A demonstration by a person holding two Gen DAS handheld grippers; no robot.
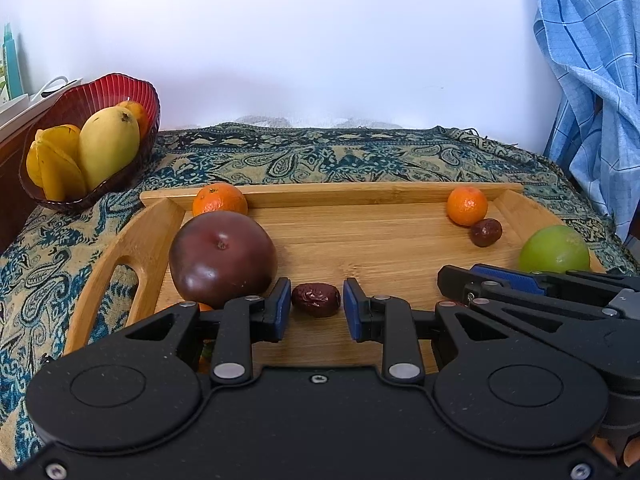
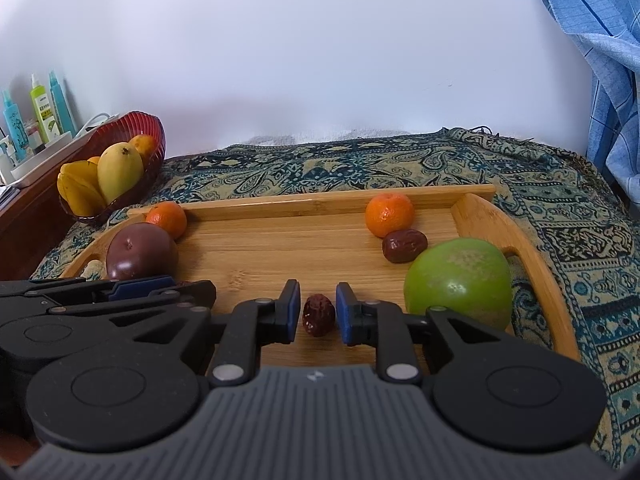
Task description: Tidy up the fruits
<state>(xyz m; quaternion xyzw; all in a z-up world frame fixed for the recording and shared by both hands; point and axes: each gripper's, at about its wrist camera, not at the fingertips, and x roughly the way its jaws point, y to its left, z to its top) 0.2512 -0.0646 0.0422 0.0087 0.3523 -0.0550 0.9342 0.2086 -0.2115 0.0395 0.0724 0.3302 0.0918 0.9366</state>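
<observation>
Both grippers' fingers stand parted, each bracketing a date.

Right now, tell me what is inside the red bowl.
The red bowl holds a yellow mango, a starfruit and a small orange behind them. Anything lower in the bowl is hidden by these fruits and its dark wall.

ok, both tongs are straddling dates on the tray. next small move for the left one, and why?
Probably close the left tongs. The wrinkled dark-red date on the bamboo tray sits between the open blue pads, apart from both. The big dark-purple round fruit sits right beside the left pad, so close gently.
</observation>
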